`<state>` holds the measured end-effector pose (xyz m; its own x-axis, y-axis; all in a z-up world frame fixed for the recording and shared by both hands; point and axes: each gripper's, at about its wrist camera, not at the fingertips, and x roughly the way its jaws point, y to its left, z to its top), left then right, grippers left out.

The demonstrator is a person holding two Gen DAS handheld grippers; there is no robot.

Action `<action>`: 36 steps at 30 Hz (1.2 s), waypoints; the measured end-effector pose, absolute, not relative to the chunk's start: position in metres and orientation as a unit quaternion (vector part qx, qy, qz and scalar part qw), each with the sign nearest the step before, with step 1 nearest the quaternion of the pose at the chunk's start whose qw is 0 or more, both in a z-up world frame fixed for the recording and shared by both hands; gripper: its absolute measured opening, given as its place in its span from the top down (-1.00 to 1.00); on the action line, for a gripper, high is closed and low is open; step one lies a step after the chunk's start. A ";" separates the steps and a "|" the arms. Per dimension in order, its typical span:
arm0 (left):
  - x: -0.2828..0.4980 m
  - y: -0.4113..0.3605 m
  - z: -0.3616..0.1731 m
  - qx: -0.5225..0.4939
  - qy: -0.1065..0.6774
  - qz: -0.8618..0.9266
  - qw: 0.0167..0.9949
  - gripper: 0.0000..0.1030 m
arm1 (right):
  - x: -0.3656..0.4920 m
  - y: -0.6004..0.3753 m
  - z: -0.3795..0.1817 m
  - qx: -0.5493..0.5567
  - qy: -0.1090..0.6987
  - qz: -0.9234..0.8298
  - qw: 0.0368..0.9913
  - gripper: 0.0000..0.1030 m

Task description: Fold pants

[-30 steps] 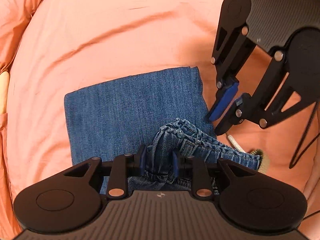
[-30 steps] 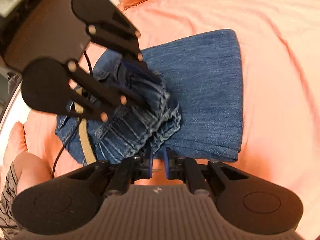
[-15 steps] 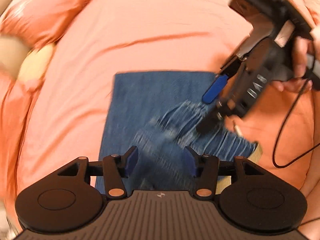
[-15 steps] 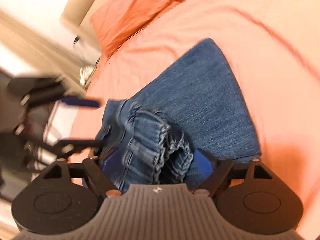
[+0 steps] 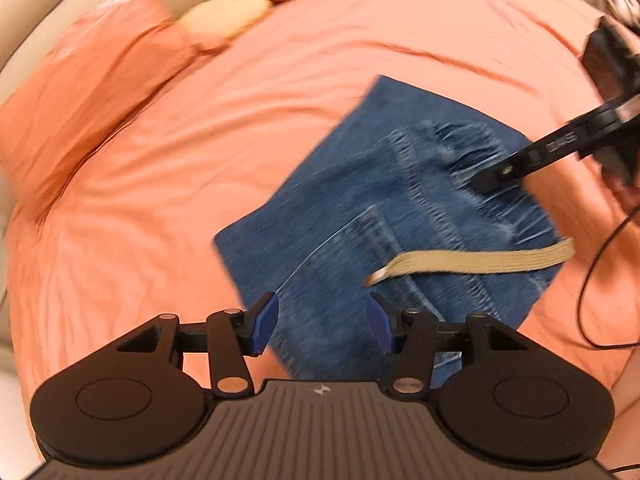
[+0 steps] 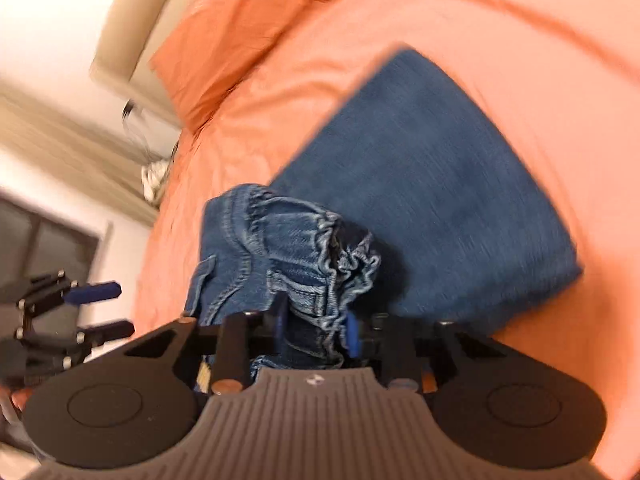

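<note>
Blue denim pants (image 5: 360, 208) lie folded into a rough rectangle on the orange bed sheet (image 5: 200, 160), with a beige drawstring (image 5: 480, 260) lying across them. My left gripper (image 5: 322, 326) hovers above the pants' near edge, open, with nothing between its blue pads. My right gripper (image 6: 316, 328) has its jaws closing on the gathered elastic waistband (image 6: 320, 264), and its pads press the bunched denim, lifting it off the folded part (image 6: 420, 200). In the left wrist view the right gripper (image 5: 492, 176) reaches in from the right onto the waistband.
Orange pillows (image 5: 92, 92) lie at the head of the bed, beside a beige headboard (image 6: 120, 40). A black cable (image 5: 592, 280) loops over the sheet at the right. The left gripper (image 6: 120, 308) shows at the left edge of the right wrist view, off the bed's side.
My left gripper let go of the waistband, opened and pulled up and away from the pants. My right gripper opened wide around the bunched waistband, then closed on it.
</note>
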<state>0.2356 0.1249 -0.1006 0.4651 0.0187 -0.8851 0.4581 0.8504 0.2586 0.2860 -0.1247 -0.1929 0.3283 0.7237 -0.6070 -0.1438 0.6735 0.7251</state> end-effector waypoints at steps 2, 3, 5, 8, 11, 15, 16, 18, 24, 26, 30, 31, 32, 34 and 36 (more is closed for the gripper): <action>0.229 0.140 -0.099 0.216 0.496 -0.116 0.833 -0.17 | 0.289 -0.114 -0.163 0.250 0.495 0.304 0.775 0.64; 0.226 0.148 -0.098 0.204 0.496 -0.106 0.837 -0.17 | 0.290 -0.106 -0.144 0.226 0.487 0.316 0.782 0.64; 0.221 0.161 -0.098 0.181 0.497 -0.093 0.843 -0.15 | 0.297 -0.084 -0.105 0.178 0.471 0.341 0.794 0.66; 0.216 0.174 -0.096 0.158 0.495 -0.077 0.851 -0.12 | 0.311 -0.049 -0.048 0.123 0.458 0.374 0.797 0.67; 0.210 0.185 -0.092 0.137 0.487 -0.066 0.860 -0.12 | 0.326 -0.016 -0.002 0.090 0.457 0.389 0.795 0.67; 0.211 0.195 -0.094 0.107 0.484 -0.066 0.866 -0.11 | 0.344 -0.019 0.028 0.100 0.479 0.387 0.782 0.67; 0.213 0.194 -0.097 0.100 0.484 -0.068 0.866 -0.11 | 0.350 -0.022 0.027 0.091 0.484 0.377 0.785 0.67; 0.216 0.195 -0.103 0.091 0.485 -0.073 0.867 -0.10 | 0.359 -0.044 0.016 0.081 0.498 0.347 0.791 0.68; 0.235 0.188 -0.128 0.066 0.494 -0.085 0.863 -0.01 | 0.401 -0.106 -0.092 0.113 0.554 0.256 0.784 0.72; 0.241 0.185 -0.134 0.063 0.498 -0.091 0.860 0.02 | 0.414 -0.120 -0.126 0.121 0.562 0.232 0.785 0.72; 0.253 0.185 -0.141 0.050 0.491 -0.097 0.864 0.04 | 0.430 -0.133 -0.169 0.128 0.577 0.212 0.778 0.72; 0.258 0.187 -0.142 0.043 0.488 -0.096 0.867 0.04 | 0.432 -0.133 -0.175 0.123 0.580 0.209 0.777 0.73; 0.260 0.188 -0.143 0.037 0.484 -0.095 0.869 0.05 | 0.434 -0.133 -0.179 0.120 0.582 0.206 0.778 0.73; 0.267 0.190 -0.145 0.027 0.481 -0.095 0.871 0.07 | 0.438 -0.133 -0.187 0.107 0.579 0.210 0.780 0.71; 0.275 0.190 -0.149 0.025 0.485 -0.090 0.870 0.14 | 0.445 -0.133 -0.195 0.109 0.579 0.205 0.782 0.64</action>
<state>0.2746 0.1896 -0.1488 0.5141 -0.1329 -0.8474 0.1813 0.9824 -0.0440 0.4447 -0.1330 -0.1948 0.2457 0.4462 -0.8606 -0.1941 0.8924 0.4073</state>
